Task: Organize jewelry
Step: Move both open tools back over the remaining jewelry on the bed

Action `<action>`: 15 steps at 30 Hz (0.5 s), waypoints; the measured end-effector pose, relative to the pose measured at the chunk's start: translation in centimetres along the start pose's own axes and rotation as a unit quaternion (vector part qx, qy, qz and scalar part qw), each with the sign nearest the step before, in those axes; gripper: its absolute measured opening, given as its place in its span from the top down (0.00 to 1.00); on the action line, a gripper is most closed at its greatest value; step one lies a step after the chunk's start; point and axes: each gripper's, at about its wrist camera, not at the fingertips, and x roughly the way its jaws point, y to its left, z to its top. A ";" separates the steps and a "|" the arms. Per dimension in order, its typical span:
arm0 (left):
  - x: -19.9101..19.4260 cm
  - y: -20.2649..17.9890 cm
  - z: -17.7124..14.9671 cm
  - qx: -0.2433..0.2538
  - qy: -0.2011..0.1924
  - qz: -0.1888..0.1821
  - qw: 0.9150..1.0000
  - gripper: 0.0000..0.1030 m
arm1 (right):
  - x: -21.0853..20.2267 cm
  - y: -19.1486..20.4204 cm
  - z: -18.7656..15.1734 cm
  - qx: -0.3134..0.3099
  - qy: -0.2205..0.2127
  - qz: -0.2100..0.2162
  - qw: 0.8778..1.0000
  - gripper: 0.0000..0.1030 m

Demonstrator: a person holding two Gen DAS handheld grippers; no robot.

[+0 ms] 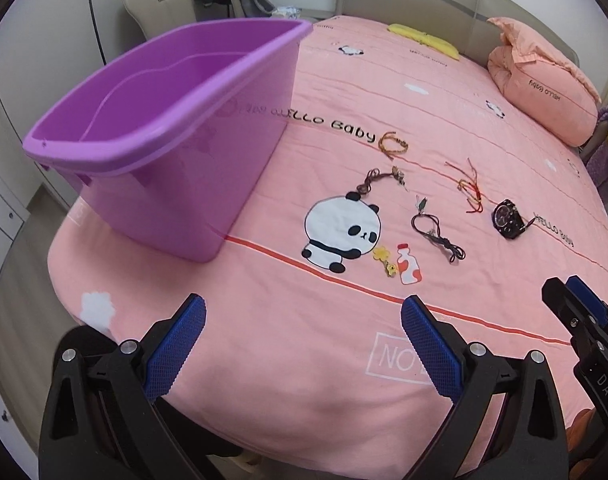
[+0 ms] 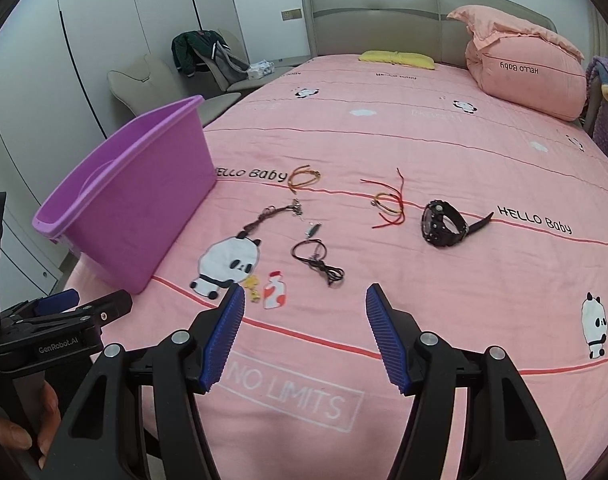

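Note:
Jewelry lies spread on the pink bedspread point(image 1: 304, 360): a black watch point(image 1: 508, 218) point(image 2: 443, 224), a red-and-yellow string bracelet point(image 1: 469, 194) point(image 2: 387, 202), a brown braided bracelet point(image 1: 392, 145) point(image 2: 304, 178), a brown cord necklace point(image 1: 381, 178) point(image 2: 278, 212), a black cord necklace point(image 1: 437, 236) point(image 2: 317, 260) and a small yellow flower charm point(image 1: 385, 260) point(image 2: 252, 284). An empty purple bin point(image 1: 164, 120) point(image 2: 132, 200) stands at the left. My left gripper point(image 1: 304, 344) is open and empty near the bed's front edge. My right gripper point(image 2: 304, 332) is open and empty, short of the black cord necklace.
A folded pink quilt point(image 2: 523, 76) and a yellow pillow point(image 2: 395, 59) lie near the headboard. A beige chair point(image 2: 152, 80) with a dark jacket stands beyond the bin. Wardrobe doors point(image 2: 104, 32) line the left wall. The right gripper shows at the left wrist view's right edge point(image 1: 575, 312).

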 end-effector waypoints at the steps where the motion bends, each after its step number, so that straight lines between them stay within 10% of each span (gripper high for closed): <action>1: 0.6 -0.3 -0.1 -0.005 0.004 -0.001 1.000 0.06 | 0.5 -0.5 -0.1 -0.001 0.002 0.000 1.000 0.41; 15: 8.0 -4.3 -0.9 -0.045 -0.001 0.048 0.998 0.06 | 8.7 -4.3 -0.2 -0.036 0.049 0.034 0.998 0.41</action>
